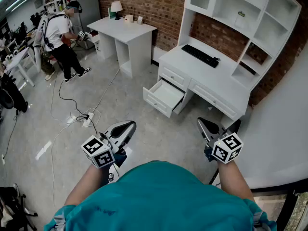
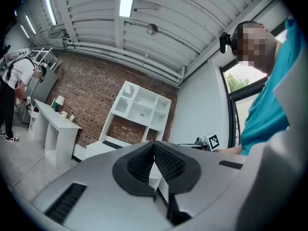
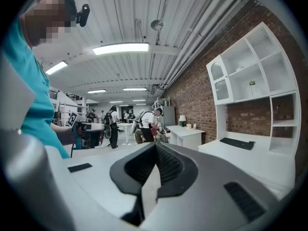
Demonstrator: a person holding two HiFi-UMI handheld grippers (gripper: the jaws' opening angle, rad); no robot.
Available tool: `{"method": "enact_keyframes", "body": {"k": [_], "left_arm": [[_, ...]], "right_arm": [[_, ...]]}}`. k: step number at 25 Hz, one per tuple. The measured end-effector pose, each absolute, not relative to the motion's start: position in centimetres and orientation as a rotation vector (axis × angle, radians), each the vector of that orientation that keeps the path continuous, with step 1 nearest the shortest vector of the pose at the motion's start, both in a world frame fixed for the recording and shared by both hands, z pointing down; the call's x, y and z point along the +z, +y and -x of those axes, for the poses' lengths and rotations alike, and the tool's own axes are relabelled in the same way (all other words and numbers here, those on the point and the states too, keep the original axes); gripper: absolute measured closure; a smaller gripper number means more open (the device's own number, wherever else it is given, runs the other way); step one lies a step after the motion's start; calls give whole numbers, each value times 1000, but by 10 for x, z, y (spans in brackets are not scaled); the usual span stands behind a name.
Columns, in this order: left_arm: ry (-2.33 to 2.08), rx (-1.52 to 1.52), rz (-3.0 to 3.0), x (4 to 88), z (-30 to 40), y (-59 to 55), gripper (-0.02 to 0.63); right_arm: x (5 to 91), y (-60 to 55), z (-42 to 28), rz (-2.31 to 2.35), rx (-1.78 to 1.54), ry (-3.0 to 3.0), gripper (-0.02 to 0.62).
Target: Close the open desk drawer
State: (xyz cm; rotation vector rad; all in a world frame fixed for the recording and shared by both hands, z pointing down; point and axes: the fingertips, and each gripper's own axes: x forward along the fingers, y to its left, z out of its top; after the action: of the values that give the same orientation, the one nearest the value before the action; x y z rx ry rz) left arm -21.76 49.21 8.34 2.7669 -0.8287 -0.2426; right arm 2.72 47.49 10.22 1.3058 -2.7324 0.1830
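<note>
The white wooden table (image 1: 217, 83) with a shelved hutch stands against the red brick wall (image 1: 154, 4), and its open white desk drawer (image 1: 163, 96) is pulled well out from the left end of the table front, over the grey floor (image 1: 144, 129). A black keyboard (image 1: 201, 55) lies on the table top above it. Both grippers are held level in front of a person in a teal shirt (image 1: 159, 196), well apart from the drawer and touching nothing. The left gripper (image 1: 127, 126) has its jaws pressed together with nothing between them, as its own view (image 2: 154, 147) shows plainly. The right gripper (image 1: 202, 123) is likewise closed and empty, its ribbed pads meeting at the tip (image 3: 155, 149). The drawer lies ahead of the two grippers, roughly between their lines. Further left stands a second, smaller white table (image 1: 126, 30) carrying a small lamp (image 1: 116, 6); beside it another person in a white shirt (image 1: 57, 30) stands, and loose cables (image 1: 82, 118) trail over the floor.
</note>
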Motion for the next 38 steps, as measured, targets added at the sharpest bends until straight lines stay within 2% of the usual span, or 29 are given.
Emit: {"method": "enact_keyframes", "body": {"k": [17,33,38], "left_arm": [[-829,-244,-2763,78,196,490,591],[-867,-239,-2743,79,111,492,591],[-868,-226,-2738,83,107,480,591]], "right_arm": [[100,472,-45,-1309,185,-2732,575],[102,474,-118,-1217,155,-2769,574],[110,467,-124,-1209,169,-2766,574]]}}
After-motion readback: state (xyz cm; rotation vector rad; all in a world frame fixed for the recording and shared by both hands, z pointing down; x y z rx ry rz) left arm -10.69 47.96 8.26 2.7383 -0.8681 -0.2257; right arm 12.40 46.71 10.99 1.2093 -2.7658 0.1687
